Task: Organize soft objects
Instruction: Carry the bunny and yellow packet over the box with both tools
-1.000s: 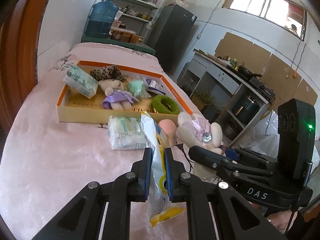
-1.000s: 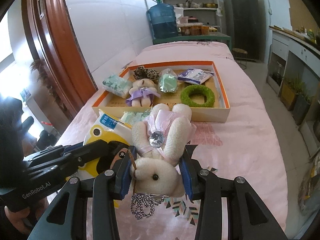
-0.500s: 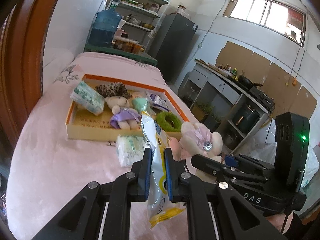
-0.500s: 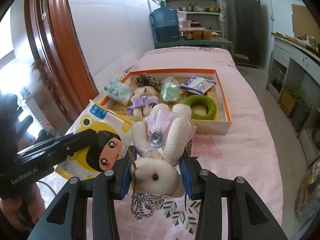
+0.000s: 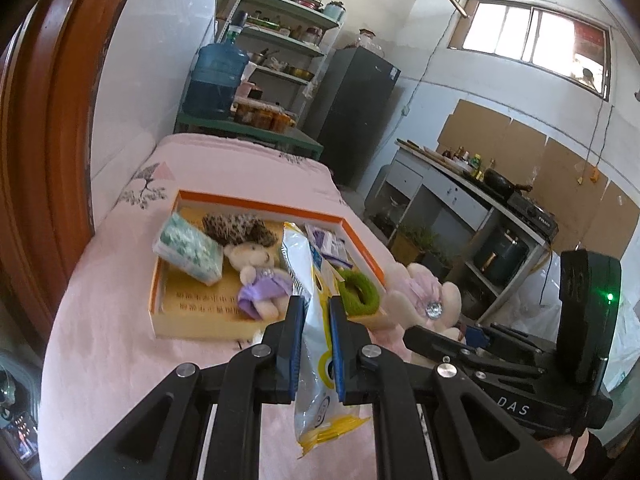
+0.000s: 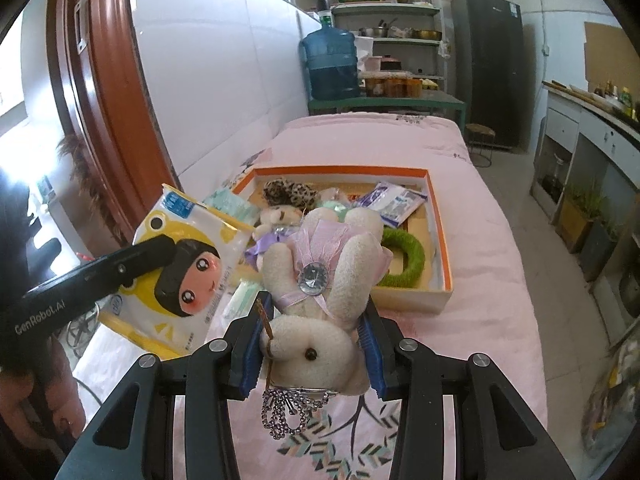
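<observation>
Left tool (image 5: pixel 314 344) pinches the yellow packet (image 5: pixel 316 360); right tool (image 6: pixel 314 350) clamps the plush bunny (image 6: pixel 320 280), apparently above the bed.

A pink cloth (image 6: pixel 400 140) covers the surface along a white tiled wall (image 6: pixel 208 60). Behind it stand a green bench (image 6: pixel 384 102) bearing a blue water jug (image 6: pixel 330 62), open shelves (image 6: pixel 384 8) and a dark refrigerator (image 6: pixel 488 52). Daylight enters through a high window (image 5: pixel 532 36) above a grey counter (image 5: pixel 460 196).

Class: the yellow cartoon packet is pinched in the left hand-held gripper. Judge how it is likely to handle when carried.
The yellow cartoon packet probably flops: its lower end hangs below the left hand-held gripper. It seems light, since a thin pinch holds it. The glossy film may slip.
</observation>
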`<action>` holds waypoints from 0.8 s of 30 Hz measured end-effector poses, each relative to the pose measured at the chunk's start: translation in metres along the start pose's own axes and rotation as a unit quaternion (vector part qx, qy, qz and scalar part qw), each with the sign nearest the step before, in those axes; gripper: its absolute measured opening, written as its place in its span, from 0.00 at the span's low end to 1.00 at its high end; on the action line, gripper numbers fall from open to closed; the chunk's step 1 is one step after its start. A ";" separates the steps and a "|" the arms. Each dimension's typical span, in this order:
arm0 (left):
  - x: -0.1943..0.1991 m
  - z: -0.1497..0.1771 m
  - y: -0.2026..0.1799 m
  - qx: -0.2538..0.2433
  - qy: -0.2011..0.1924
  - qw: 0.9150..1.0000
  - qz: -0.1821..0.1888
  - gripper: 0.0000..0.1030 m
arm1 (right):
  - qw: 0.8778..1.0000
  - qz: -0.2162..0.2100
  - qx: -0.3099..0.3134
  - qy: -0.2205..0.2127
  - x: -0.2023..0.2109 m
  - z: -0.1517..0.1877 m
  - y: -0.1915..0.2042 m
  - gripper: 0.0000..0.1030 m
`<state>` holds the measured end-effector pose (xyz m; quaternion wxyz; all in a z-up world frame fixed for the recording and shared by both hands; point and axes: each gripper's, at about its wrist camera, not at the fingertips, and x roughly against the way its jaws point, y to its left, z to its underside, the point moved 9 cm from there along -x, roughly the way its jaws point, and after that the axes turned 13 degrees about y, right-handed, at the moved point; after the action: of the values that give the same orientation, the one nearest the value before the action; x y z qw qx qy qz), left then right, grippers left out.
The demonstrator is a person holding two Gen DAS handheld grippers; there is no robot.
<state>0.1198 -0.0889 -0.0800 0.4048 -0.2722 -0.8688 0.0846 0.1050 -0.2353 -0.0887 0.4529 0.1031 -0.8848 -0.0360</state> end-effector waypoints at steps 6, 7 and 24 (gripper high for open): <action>0.000 -0.020 0.008 0.008 -0.017 1.000 -0.003 0.13 | 1.000 0.003 -0.003 -0.008 0.000 -0.013 -0.007 0.42; -0.001 -0.023 0.010 0.010 -0.019 1.000 -0.003 0.13 | 1.000 0.003 -0.002 -0.009 0.000 -0.015 -0.008 0.42; -0.020 -0.082 0.024 0.007 -0.050 0.999 -0.017 0.13 | 1.000 -0.004 -0.010 -0.019 -0.014 -0.058 -0.024 0.42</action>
<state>0.2010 -0.0854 -0.0480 0.3644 -0.2499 -0.8918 0.0973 0.1636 -0.2536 -0.0698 0.4371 0.1015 -0.8923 -0.0485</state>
